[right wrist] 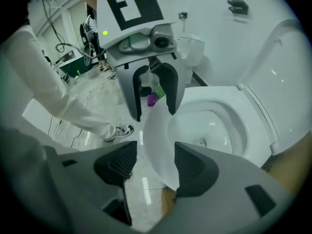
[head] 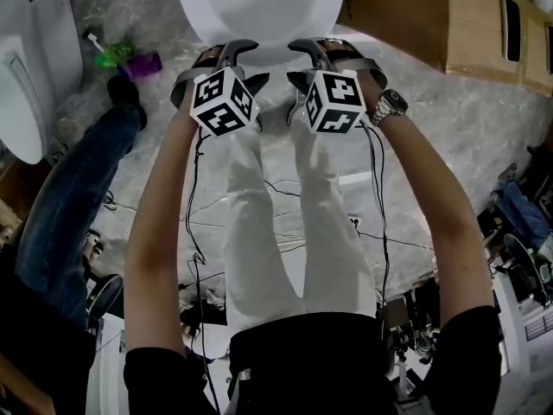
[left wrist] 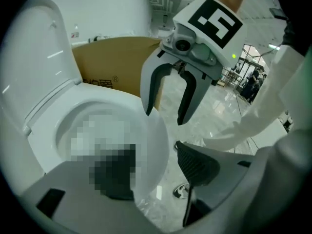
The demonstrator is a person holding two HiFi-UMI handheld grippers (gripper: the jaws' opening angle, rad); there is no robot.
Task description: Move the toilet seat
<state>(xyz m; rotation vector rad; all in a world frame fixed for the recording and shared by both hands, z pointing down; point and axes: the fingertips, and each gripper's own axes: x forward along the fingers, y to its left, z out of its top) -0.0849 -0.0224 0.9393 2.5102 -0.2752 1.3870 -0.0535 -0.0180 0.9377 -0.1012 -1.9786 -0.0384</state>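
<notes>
Toilet seat [right wrist: 158, 135] lies flat on the bowl [right wrist: 214, 126]. Its front rim stands between the wide-apart jaws of the left hand-held gripper [left wrist: 153, 167] and the right hand-held gripper [right wrist: 156, 165] — neither one clamps it.

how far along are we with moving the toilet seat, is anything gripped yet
Done: the lid stands up and the seat looks flat on the bowl. In hand: nothing is gripped. The left gripper and right gripper are both open, with the seat's front edge between their jaws. Left: if the seat must go up, closing on that edge and lifting it, which is not yet done.
</notes>
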